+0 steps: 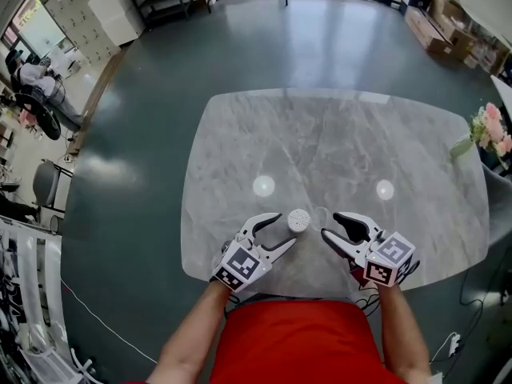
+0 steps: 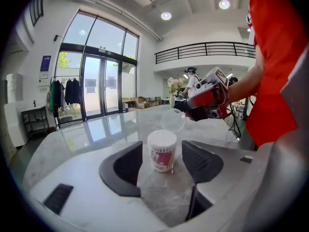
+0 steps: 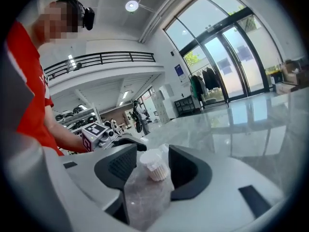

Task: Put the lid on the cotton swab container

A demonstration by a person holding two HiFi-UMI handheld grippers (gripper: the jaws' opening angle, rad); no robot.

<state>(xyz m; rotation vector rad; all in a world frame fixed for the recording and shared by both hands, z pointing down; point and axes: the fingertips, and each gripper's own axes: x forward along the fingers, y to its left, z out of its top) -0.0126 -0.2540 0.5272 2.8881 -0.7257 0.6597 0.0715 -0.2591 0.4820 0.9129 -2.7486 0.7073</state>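
Observation:
A small round cotton swab container (image 1: 298,220) stands open on the grey marble table (image 1: 336,142), white swab tips showing at its top. In the left gripper view the container (image 2: 162,148) stands upright between the tips of my left gripper (image 2: 161,162), whose jaws stand apart and clear of it. The clear lid (image 2: 173,121) lies just beyond it, by the right gripper (image 2: 187,109). In the head view my left gripper (image 1: 286,229) and right gripper (image 1: 330,224) flank the container, both open. The right gripper view has the container (image 3: 154,166) just off my open right gripper (image 3: 153,174).
The table's near edge runs just under both grippers, with the person's red shirt (image 1: 292,338) below it. Pink flowers (image 1: 490,130) stand at the table's right edge. Cardboard boxes (image 1: 432,34) sit on the floor at the far right.

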